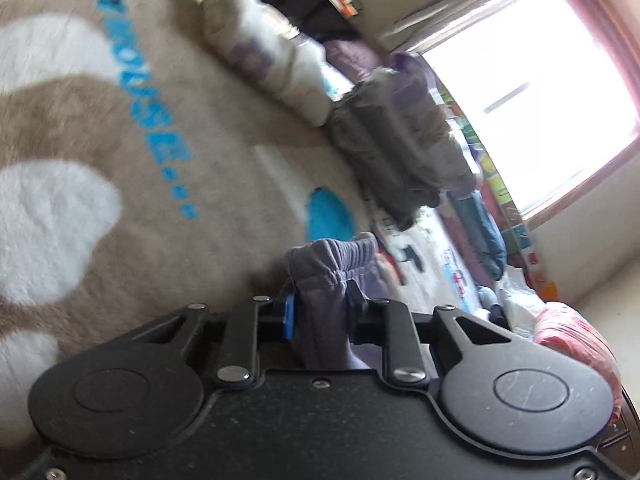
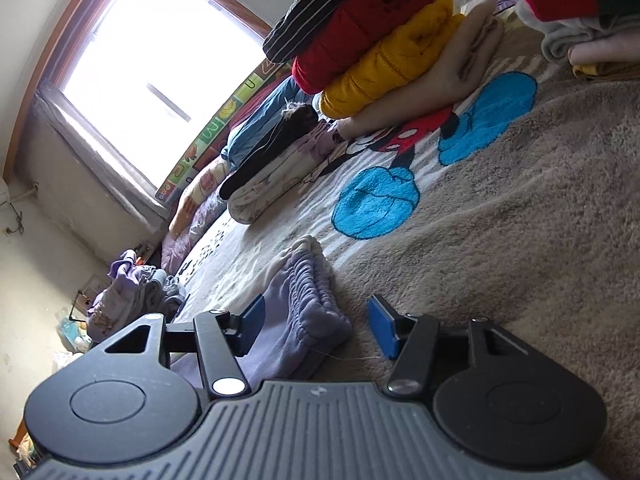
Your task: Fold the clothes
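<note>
A lavender garment with a gathered elastic waistband [image 1: 332, 276] is pinched between the fingers of my left gripper [image 1: 320, 308], which is shut on it just above the fleece blanket. In the right wrist view the same kind of lavender waistband [image 2: 308, 312] lies bunched on the blanket between the blue pads of my right gripper [image 2: 320, 328]. The right jaws stand wide apart on either side of the fabric and do not press it.
A beige, white and blue cartoon fleece blanket [image 2: 520, 220] covers the bed. Stacks of folded clothes sit on it: striped, red, yellow and beige [image 2: 384, 40], white [image 1: 272, 52] and dark grey [image 1: 400, 148]. A bright window [image 2: 160, 60] and loose clothes [image 2: 132, 292] lie beyond.
</note>
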Action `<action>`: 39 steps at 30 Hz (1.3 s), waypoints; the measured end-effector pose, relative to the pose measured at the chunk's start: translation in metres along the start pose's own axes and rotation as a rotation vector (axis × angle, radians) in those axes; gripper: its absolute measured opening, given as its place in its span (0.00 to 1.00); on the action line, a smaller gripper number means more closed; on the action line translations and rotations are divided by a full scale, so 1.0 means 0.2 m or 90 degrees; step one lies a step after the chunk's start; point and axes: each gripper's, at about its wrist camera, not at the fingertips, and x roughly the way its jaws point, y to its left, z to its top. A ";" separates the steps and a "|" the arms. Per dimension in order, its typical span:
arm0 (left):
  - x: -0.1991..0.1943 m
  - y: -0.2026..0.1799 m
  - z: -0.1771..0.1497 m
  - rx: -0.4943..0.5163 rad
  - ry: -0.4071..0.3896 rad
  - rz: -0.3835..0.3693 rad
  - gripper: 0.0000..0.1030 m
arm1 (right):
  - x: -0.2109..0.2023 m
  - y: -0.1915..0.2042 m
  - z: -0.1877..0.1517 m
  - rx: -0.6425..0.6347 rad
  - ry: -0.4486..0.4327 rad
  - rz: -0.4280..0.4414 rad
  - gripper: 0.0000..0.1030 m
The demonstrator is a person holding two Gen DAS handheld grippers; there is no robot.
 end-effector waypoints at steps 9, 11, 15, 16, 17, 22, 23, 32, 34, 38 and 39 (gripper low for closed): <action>-0.11 -0.52 -0.11 0.145 -0.014 -0.119 0.20 | -0.01 -0.06 0.04 0.073 -0.003 0.041 0.56; -0.12 -0.63 -0.18 0.189 -0.012 -0.134 0.20 | -0.01 -0.07 0.04 0.087 -0.003 0.050 0.56; -0.12 -0.85 -0.37 0.284 -0.008 -0.154 0.19 | -0.02 -0.10 0.06 0.113 0.000 0.070 0.56; -0.12 -0.91 -0.43 0.309 -0.007 -0.159 0.18 | -0.02 -0.11 0.06 0.119 0.001 0.074 0.56; -0.11 -0.96 -0.48 0.334 -0.005 -0.164 0.17 | -0.02 -0.11 0.06 0.125 0.002 0.079 0.56; -0.03 -1.14 -0.75 0.416 0.024 -0.184 0.16 | -0.03 -0.15 0.07 0.153 0.007 0.101 0.56; -0.01 -1.18 -0.81 0.433 0.030 -0.186 0.16 | -0.03 -0.15 0.08 0.158 0.008 0.104 0.56; 0.11 -1.35 -1.23 0.525 0.075 -0.208 0.14 | -0.03 -0.21 0.10 0.201 0.015 0.136 0.56; 0.12 -1.37 -1.31 0.549 0.074 -0.211 0.14 | -0.03 -0.22 0.10 0.214 0.013 0.145 0.56; 0.14 -1.42 -1.46 0.606 0.070 -0.213 0.13 | -0.03 -0.25 0.11 0.234 0.012 0.158 0.55; 0.14 -1.42 -1.51 0.627 0.065 -0.213 0.13 | -0.02 -0.25 0.11 0.237 0.011 0.161 0.55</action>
